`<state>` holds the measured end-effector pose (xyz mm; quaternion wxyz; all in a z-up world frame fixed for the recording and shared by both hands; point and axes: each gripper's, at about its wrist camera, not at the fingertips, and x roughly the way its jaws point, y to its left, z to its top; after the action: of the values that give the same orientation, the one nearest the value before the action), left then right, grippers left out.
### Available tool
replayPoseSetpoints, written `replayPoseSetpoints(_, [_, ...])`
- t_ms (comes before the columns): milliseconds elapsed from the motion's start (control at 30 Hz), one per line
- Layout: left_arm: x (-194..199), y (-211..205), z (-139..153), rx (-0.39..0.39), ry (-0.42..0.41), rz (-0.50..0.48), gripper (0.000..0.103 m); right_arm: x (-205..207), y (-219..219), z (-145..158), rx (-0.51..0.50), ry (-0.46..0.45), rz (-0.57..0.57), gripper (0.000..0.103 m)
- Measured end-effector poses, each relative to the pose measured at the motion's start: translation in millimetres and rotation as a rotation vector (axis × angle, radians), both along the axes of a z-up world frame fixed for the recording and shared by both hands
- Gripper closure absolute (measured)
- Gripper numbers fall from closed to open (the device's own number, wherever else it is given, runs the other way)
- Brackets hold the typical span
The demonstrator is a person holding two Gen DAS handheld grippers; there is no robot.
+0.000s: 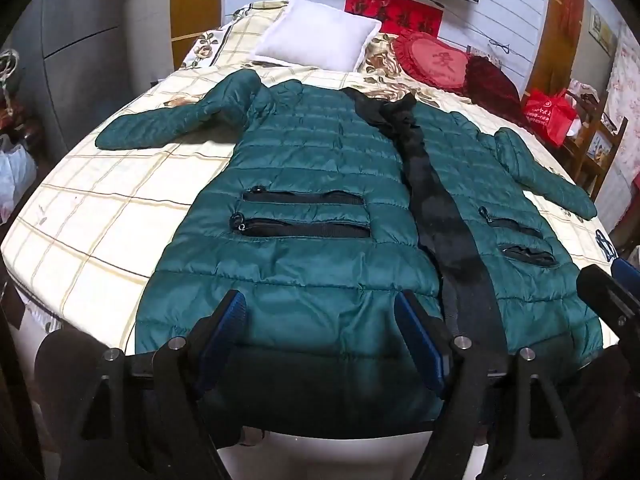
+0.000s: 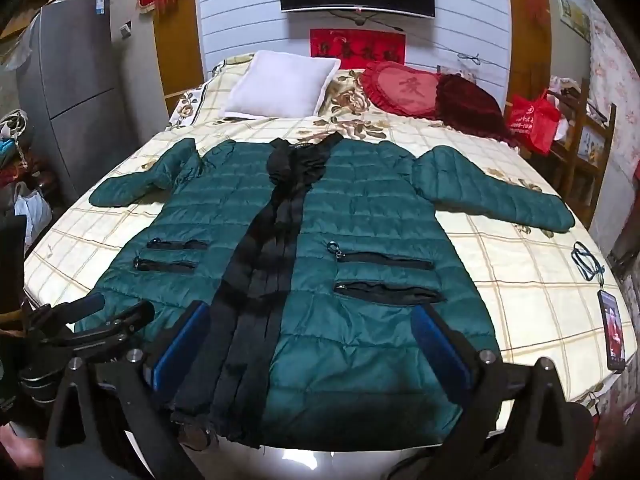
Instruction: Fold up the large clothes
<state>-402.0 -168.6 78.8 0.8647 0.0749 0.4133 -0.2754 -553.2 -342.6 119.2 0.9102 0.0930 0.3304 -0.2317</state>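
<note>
A long dark-green quilted jacket [image 1: 312,184] with a black front placket lies flat, front up, on the bed, both sleeves spread out; it also shows in the right wrist view [image 2: 360,216]. My left gripper [image 1: 320,320] is open, its blue pads [image 1: 224,332] hovering over the jacket's left hem. My right gripper [image 2: 312,340] is open over the hem, one pad near the black placket [image 2: 256,304], the other on the right panel. Neither holds anything. The right gripper's tip shows at the far right of the left wrist view [image 1: 608,292].
The bed [image 1: 100,208] has a cream checked sheet. A white pillow [image 2: 280,88], a red heart cushion [image 2: 404,88] and a dark red cushion [image 2: 468,104] lie at the head. A phone [image 2: 612,336] and a lanyard [image 2: 586,264] lie at the right edge. A red bag [image 2: 532,120] stands beside the bed.
</note>
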Motion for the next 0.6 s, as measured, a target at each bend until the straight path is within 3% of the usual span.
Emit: replayPoseSetpoints(600, [2.3, 2.2, -2.4, 0.006, -0.002, -0.002, 0.053, 3.0, -3.1, -4.7, 0.032, -0.010, -0.012, 0.001])
